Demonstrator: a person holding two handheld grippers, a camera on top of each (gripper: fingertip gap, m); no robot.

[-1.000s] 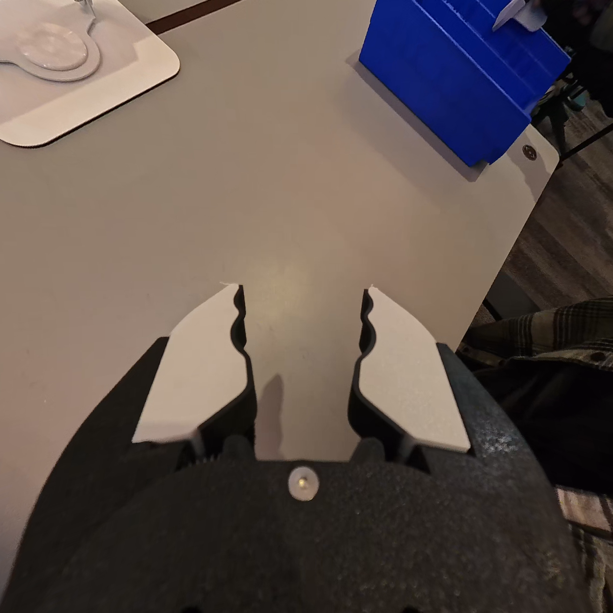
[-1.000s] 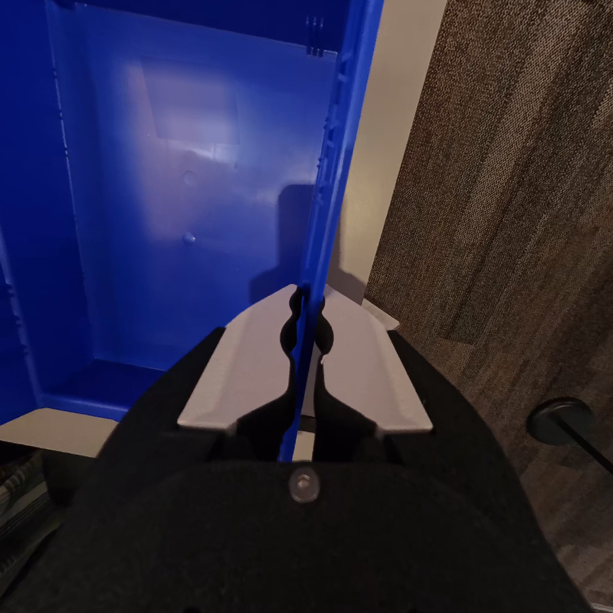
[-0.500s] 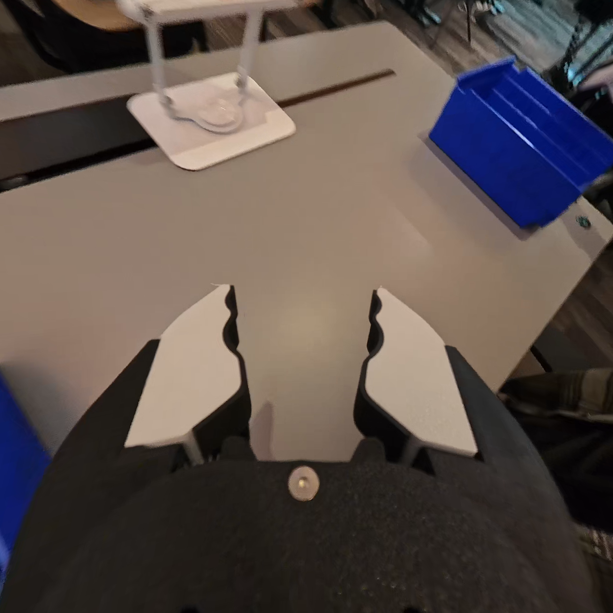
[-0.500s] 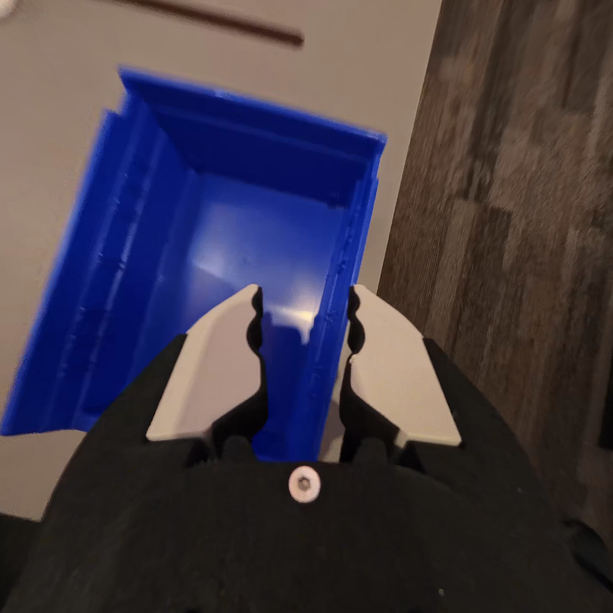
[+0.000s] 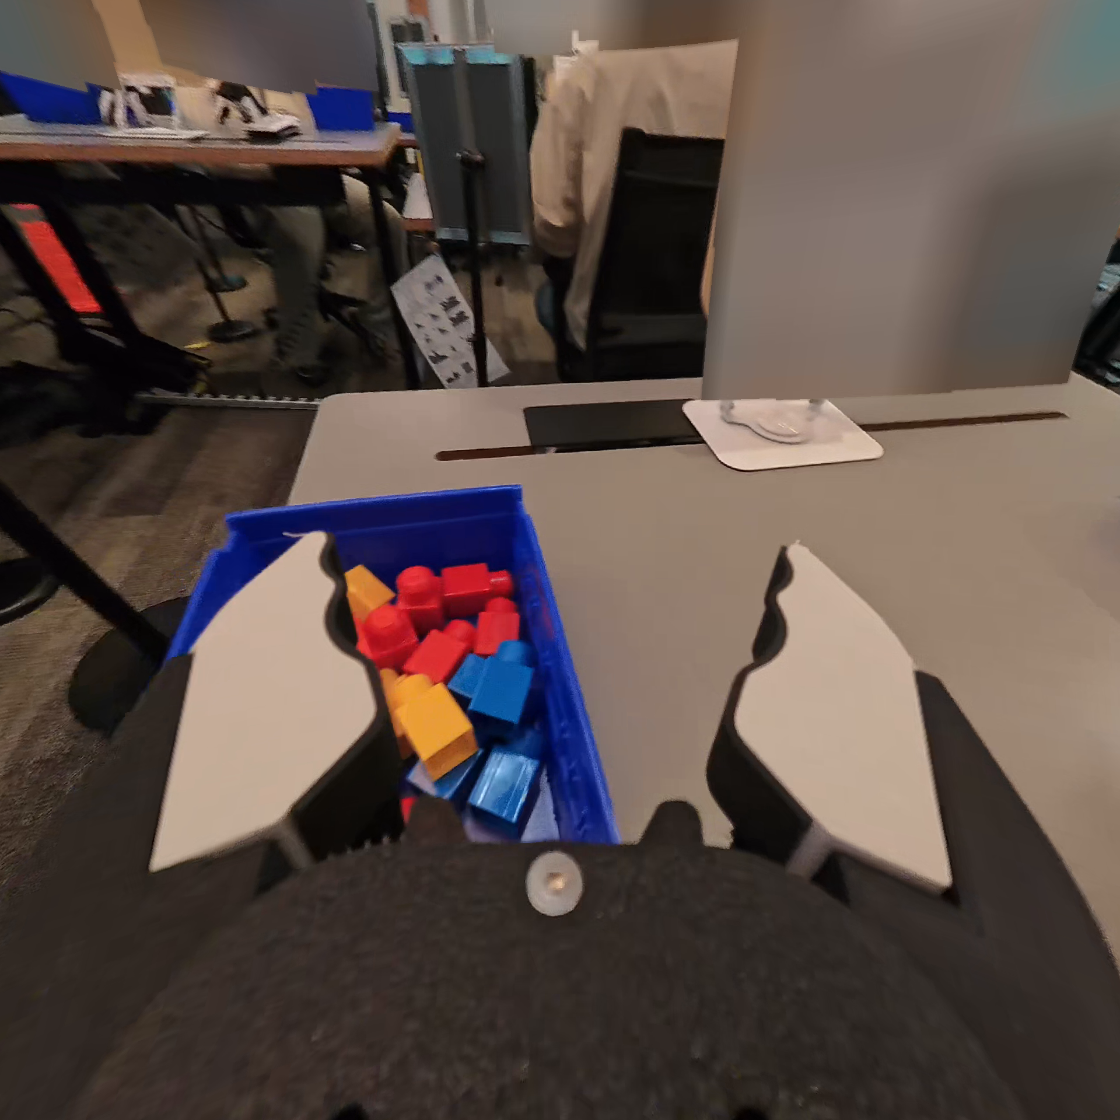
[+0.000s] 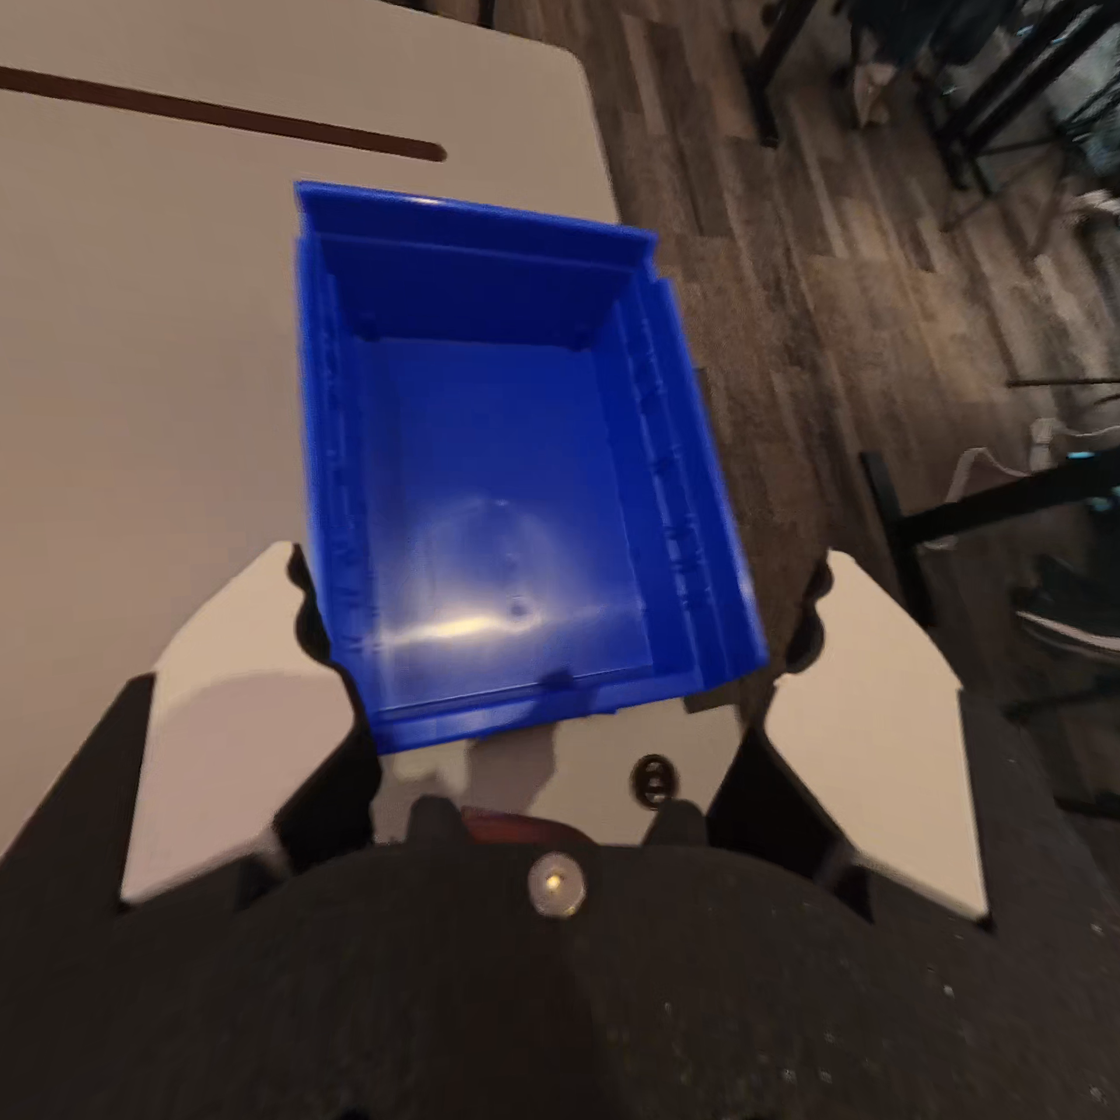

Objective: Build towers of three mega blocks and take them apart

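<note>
The left gripper (image 5: 554,548) hangs spread wide and grasps nothing; the red, yellow and blue plastic mega blocks (image 5: 451,673) lie just below and left of its gap, heaped loose in a blue plastic bin (image 5: 548,612) at the left edge of the grey bench (image 5: 666,545). The right gripper (image 6: 557,560), likewise spread and holding nothing, hovers over a second blue plastic bin (image 6: 485,266) with a bare floor, at the bench's right edge. Farther off stands a white flat stand base (image 5: 782,433).

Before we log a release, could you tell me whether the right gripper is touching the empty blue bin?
Apart. The right wrist view shows the right gripper wide open above the empty blue bin, its fingers clasping neither wall.
</note>
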